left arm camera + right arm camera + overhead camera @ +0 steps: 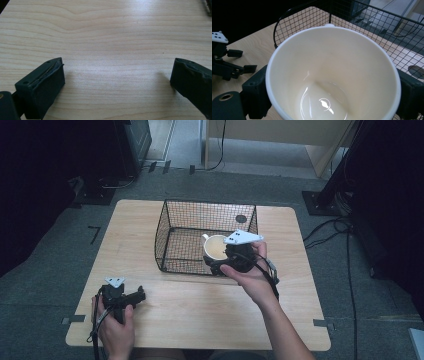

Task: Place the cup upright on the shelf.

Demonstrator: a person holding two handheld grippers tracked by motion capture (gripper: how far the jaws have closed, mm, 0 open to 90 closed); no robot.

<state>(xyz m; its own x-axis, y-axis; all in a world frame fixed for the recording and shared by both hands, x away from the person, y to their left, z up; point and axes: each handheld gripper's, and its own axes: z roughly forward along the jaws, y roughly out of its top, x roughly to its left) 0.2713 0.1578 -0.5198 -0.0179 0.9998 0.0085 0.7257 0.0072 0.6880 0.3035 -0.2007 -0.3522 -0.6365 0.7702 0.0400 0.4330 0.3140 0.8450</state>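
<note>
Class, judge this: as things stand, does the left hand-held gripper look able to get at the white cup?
Probably not directly: the cup is clamped in the right hand-held gripper at the wire basket, while the left hand-held gripper sits open, apart.

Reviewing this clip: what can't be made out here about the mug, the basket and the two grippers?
- Mug: high view, the right gripper and hand cover its near side; whether it rests on the wire basket floor is unclear.
- Mug's outside and handle: right gripper view, hidden behind its own rim.
- Left gripper: left gripper view, outer jaw cut off by the frame edge.
</note>
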